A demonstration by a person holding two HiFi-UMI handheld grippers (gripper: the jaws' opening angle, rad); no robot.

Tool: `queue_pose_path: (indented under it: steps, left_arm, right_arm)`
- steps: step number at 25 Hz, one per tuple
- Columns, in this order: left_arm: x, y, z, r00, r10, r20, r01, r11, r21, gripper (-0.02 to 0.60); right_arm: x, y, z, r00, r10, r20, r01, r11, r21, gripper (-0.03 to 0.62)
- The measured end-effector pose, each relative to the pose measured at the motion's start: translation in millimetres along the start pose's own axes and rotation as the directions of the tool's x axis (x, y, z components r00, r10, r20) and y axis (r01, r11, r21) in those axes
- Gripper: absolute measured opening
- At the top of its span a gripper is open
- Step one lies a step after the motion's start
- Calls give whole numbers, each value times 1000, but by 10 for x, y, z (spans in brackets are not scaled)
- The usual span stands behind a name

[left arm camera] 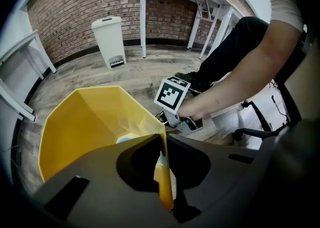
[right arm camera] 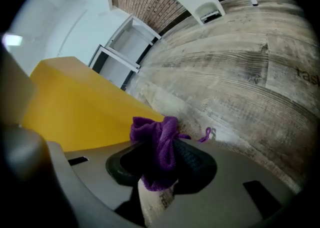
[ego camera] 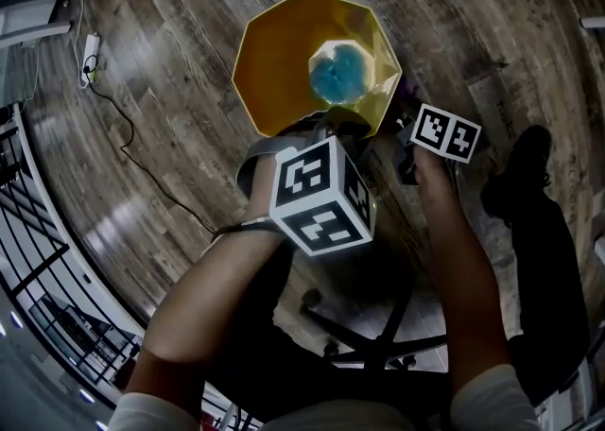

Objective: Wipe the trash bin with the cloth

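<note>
The yellow trash bin (ego camera: 284, 51) stands open on the wood floor, with a blue crumpled thing (ego camera: 338, 75) at its bottom. My left gripper (left arm camera: 164, 172) is shut on the bin's near rim (left arm camera: 161, 137), one jaw inside the bin and one outside; in the head view its marker cube (ego camera: 319, 195) covers the jaws. My right gripper (right arm camera: 159, 164) is shut on a bunched purple cloth (right arm camera: 156, 139), just outside the bin's yellow outer wall (right arm camera: 75, 107). Whether the cloth touches the wall I cannot tell. The right gripper's cube (ego camera: 444, 131) sits right of the bin.
A white pedal bin (left arm camera: 111, 39) and white table legs (left arm camera: 142, 12) stand by the brick wall. An office chair base (ego camera: 378, 344) is under me, with my shoe (ego camera: 525, 160) at the right. A power strip with its cable (ego camera: 90, 59) lies on the left, beside a black railing (ego camera: 28, 259).
</note>
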State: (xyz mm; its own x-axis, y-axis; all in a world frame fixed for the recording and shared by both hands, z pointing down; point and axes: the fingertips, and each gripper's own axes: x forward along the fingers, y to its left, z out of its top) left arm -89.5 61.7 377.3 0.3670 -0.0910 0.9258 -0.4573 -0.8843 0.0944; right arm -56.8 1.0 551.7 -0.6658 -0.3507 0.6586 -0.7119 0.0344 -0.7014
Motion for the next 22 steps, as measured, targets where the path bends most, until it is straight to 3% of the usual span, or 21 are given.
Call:
queue_pose_path:
  steps: [6,11,16,19,22]
  left_arm:
    - [4,19,7,1000,6,6,-6,1000,-14,18]
    - [3,18,33,1000,5,17,-4,999,-36,18]
    - [22,8,55,1000,7,16,-7,998,-56,18]
    - [-49,-2,107,999,23,38,-23,1000,-2,23]
    - [-244,-17,67,998,55,42,-60,991,124,125]
  right_arm:
    - [252,-244,-50,993,-109,-39,109,994,-13,130]
    - [384,-376,-92,976,-204,-80,195,975,-106,130]
    - [432,-422,-85,968,-240,-78,228,964,-135,130]
    - [372,-415,-68,967,-244,-74,232,963,-137,130]
    - [175,-347,-12,976,-215,-47,208,970,-126,130]
